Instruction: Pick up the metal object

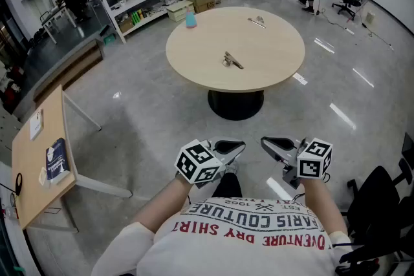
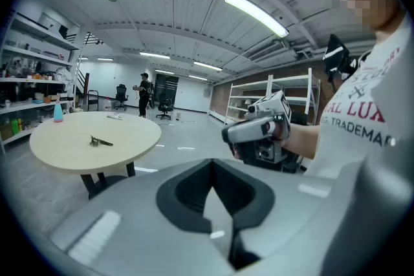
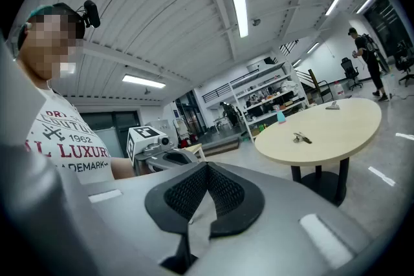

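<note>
Both the left tongs (image 1: 234,147) and right tongs (image 1: 272,143) are closed and empty at the person's waist, well apart from the metal object (image 1: 232,61) mid-way across the round bench (image 1: 278,58), so approaching and opening likely comes next.

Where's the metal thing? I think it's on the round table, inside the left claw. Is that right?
No. The metal thing is on the round table, but not inside the left claw. The head view shows it lying loose, with that claw shut, empty and well short of the table.
</note>
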`<state>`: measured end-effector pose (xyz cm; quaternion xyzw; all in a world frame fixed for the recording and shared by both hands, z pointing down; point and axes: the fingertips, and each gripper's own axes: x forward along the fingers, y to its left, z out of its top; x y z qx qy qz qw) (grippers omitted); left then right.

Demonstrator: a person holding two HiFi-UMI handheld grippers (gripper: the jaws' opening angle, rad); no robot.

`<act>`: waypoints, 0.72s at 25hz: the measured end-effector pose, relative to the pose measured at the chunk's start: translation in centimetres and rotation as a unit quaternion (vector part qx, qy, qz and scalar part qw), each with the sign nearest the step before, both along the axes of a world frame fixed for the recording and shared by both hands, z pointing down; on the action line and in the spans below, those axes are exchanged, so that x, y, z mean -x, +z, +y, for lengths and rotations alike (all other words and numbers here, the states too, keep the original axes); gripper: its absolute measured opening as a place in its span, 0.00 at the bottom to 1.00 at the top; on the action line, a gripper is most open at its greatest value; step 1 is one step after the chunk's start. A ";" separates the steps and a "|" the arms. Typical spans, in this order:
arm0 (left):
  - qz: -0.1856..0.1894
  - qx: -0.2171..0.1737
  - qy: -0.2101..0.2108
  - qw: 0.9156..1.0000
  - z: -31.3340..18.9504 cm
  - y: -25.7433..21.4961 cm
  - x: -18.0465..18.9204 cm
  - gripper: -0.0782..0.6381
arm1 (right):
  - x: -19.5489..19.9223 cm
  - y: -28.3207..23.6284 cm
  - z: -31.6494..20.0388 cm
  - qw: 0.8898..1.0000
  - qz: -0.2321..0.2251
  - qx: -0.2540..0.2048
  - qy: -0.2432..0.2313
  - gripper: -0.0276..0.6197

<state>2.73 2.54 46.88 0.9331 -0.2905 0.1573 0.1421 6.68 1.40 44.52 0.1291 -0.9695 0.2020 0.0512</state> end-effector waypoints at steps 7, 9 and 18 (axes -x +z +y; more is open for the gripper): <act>0.005 0.010 -0.012 1.000 -16.7 0.9 5.9 0.11 | 4.6 -0.1 -16.5 1.000 -0.017 0.001 0.020 0.04; 0.007 0.015 -0.018 1.000 -21.2 0.9 8.1 0.11 | 6.2 -0.1 -21.3 1.000 -0.014 0.008 0.027 0.04; 0.009 0.007 -0.036 0.999 -36.9 -1.6 13.7 0.11 | 10.9 -2.7 -36.6 1.000 0.000 -0.002 0.028 0.04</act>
